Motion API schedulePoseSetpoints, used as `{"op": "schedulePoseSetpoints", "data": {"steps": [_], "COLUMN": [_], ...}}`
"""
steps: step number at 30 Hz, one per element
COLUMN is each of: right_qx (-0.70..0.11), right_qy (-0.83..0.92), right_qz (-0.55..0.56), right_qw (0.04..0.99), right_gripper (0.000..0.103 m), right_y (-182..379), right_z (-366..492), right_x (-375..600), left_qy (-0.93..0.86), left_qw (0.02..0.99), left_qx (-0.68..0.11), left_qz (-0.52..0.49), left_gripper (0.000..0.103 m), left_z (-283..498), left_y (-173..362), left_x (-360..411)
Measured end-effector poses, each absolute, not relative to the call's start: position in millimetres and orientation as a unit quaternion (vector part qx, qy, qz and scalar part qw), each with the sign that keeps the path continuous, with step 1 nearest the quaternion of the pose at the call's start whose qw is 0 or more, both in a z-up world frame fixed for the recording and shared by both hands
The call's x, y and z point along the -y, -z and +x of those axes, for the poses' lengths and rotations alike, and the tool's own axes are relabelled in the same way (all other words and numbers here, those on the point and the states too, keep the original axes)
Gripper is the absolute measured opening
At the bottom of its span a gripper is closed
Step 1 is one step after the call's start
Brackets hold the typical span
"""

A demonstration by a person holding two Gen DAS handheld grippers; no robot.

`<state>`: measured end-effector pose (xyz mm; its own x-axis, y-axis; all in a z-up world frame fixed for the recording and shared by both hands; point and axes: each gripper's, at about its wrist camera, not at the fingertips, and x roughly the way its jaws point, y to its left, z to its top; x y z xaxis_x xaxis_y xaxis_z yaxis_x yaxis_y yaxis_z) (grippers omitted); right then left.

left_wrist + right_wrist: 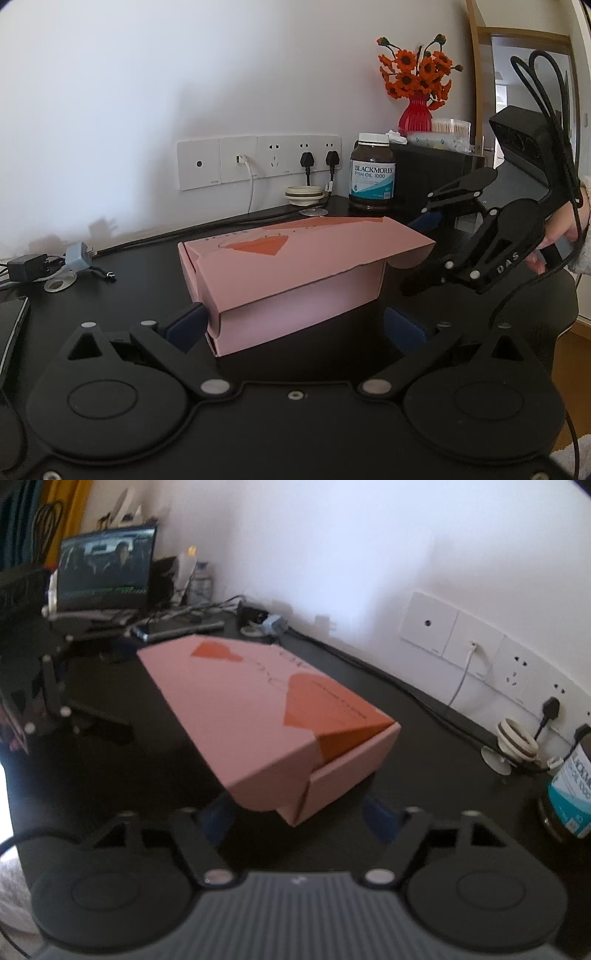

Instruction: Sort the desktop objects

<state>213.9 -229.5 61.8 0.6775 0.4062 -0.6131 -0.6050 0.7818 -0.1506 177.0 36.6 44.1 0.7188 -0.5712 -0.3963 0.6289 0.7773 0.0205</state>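
A pink cardboard box (pixel 295 269) with orange hearts lies slantwise on the black desk (pixel 122 299), its lid flap slightly ajar. My left gripper (pixel 293 326) stands open and wide around the box's near end, its left blue pad (pixel 184 325) right against the box's corner. My right gripper (pixel 417 254), held by a hand (pixel 557 232), sits open at the far end of the box. In the right wrist view the box (pixel 266 709) fills the middle and its near corner lies between the open right gripper (pixel 299 814) fingers.
A fish oil bottle (pixel 372 173) and a red vase of orange flowers (pixel 415 114) stand at the back by a black case (pixel 432 173). Wall sockets (pixel 258 158) carry plugged cables. Chargers (pixel 27 267) and a phone (pixel 11 332) lie left. A lit laptop (pixel 105 568) stands further along.
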Motion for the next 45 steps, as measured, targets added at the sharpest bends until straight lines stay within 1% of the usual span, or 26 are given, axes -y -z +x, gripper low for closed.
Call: {"op": "schedulePoseSetpoints", "data": {"steps": [4,7,9,11,14,19,24,31,35,45], "right_qx": [-0.284,-0.279,-0.281,-0.28,-0.281,-0.291,-0.301,-0.316,-0.323,-0.313], "right_qy": [-0.301,-0.306,-0.326,-0.343,-0.355,-0.335,-0.331,-0.324,-0.32,-0.325], "right_qz": [-0.194,-0.185,-0.146,-0.103,-0.041,0.02,0.031,0.047,0.055,0.072], "right_qw": [0.89,0.891,0.891,0.891,0.891,0.896,0.894,0.89,0.889,0.889], "right_gripper": [0.069,0.07,0.072,0.076,0.076,0.076,0.076,0.076,0.077,0.077], "right_y": [-65,-73,-80,-86,-92,-91,-86,-79,-76,-77], "right_z": [206,203,203,204,206,214,218,225,229,231], "right_x": [227,230,237,245,253,258,256,252,251,258], "left_qy": [0.323,0.323,0.325,0.326,0.326,0.329,0.334,0.328,0.343,0.334], "left_qw": [0.924,0.923,0.922,0.922,0.921,0.917,0.914,0.913,0.909,0.912], "left_qx": [-0.189,-0.193,-0.194,-0.196,-0.202,-0.214,-0.222,-0.232,-0.233,-0.233], "left_qz": [0.079,0.079,0.078,0.077,0.073,0.066,0.053,0.071,0.048,0.049], "left_gripper": [0.103,0.103,0.103,0.103,0.103,0.103,0.103,0.103,0.103,0.103], "left_z": [177,178,179,179,181,183,182,180,181,178], "left_y": [-43,-43,-43,-43,-43,-43,-45,-44,-52,-51], "left_x": [-35,-35,-36,-36,-36,-38,-41,-31,-32,-25]}}
